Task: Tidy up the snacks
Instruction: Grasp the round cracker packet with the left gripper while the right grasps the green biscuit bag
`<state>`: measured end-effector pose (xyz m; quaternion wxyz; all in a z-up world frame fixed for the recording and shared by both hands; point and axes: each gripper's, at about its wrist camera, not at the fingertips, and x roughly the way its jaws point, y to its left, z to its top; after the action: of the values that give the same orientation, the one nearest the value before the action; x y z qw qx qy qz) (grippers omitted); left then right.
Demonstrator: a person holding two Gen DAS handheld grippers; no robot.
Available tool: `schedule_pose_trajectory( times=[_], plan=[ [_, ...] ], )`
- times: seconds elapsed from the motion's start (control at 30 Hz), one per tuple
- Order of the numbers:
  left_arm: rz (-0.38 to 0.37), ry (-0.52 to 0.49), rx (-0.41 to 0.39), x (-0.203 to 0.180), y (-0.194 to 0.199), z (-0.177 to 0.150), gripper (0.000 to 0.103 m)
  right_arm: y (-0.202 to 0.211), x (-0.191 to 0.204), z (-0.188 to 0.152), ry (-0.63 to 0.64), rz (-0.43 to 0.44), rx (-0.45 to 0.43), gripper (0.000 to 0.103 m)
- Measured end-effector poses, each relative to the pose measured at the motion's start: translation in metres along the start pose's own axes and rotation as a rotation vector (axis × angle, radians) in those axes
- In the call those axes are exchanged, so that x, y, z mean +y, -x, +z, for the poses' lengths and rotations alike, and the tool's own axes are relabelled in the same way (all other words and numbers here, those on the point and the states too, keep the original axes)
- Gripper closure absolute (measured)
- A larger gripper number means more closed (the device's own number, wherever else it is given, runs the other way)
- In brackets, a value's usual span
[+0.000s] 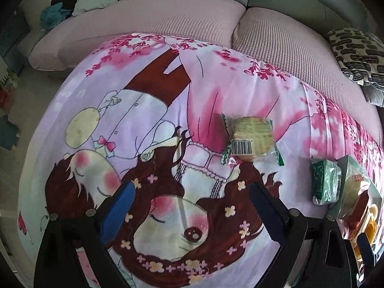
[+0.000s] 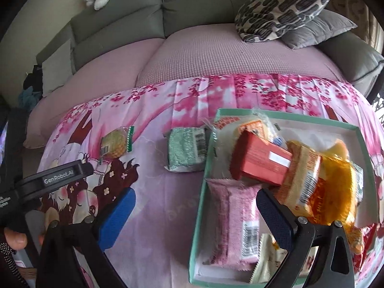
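Snacks outside the green box (image 2: 206,182): two, a round cookie pack (image 1: 250,141) and a green packet (image 1: 326,183), both on the cartoon sheet (image 1: 148,110). Left tongs (image 1: 192,207) and right tongs (image 2: 195,212) both wide, empty. Only the right view shows the box's pile, pink packet (image 2: 234,220) and red carton (image 2: 260,159) included.

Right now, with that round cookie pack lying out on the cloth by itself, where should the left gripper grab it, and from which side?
Probably from above, jaws across the round middle of the cookie pack. It lies flat on the printed cloth, clear of the green packet, and its crimped green ends look too flimsy to hold. The left gripper is open above the cloth.
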<state>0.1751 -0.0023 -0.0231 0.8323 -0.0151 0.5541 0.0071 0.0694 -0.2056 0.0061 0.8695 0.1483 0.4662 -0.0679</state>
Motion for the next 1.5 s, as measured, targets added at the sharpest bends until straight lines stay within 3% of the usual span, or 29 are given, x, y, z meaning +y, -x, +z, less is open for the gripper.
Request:
schedule_pose_trajectory(
  times=[0.27, 0.5, 0.77, 1.07, 1.17, 1.2, 1.3, 1.5],
  plan=[
    [-0.050, -0.010, 0.009, -0.001, -0.009, 0.019, 0.007, -0.014, 0.014, 0.035, 0.017, 0.065, 0.031, 0.019],
    [-0.192, 0.012, 0.092, -0.006, -0.027, 0.042, 0.007, -0.044, 0.018, 0.067, 0.016, 0.099, 0.129, 0.034],
    [-0.210, 0.010, 0.133, -0.018, -0.046, 0.062, 0.007, -0.077, 0.020, 0.081, 0.031, 0.069, 0.211, 0.041],
    [-0.163, -0.051, 0.145, -0.047, -0.061, 0.072, 0.008, -0.098, 0.018, 0.088, 0.048, 0.001, 0.245, 0.042],
    [-0.133, -0.070, 0.136, -0.057, -0.064, 0.071, 0.016, -0.098, 0.015, 0.089, 0.040, -0.023, 0.242, 0.042],
    [-0.122, -0.076, 0.130, -0.059, -0.065, 0.071, 0.026, -0.099, 0.016, 0.091, 0.047, -0.026, 0.237, 0.042],
    [-0.116, -0.080, 0.113, -0.062, -0.065, 0.070, 0.041, -0.100, 0.012, 0.092, 0.028, -0.014, 0.241, 0.042],
    [-0.125, -0.045, 0.103, -0.046, -0.056, 0.056, 0.044, -0.104, 0.016, 0.083, 0.041, -0.019, 0.267, 0.043]
  ],
)
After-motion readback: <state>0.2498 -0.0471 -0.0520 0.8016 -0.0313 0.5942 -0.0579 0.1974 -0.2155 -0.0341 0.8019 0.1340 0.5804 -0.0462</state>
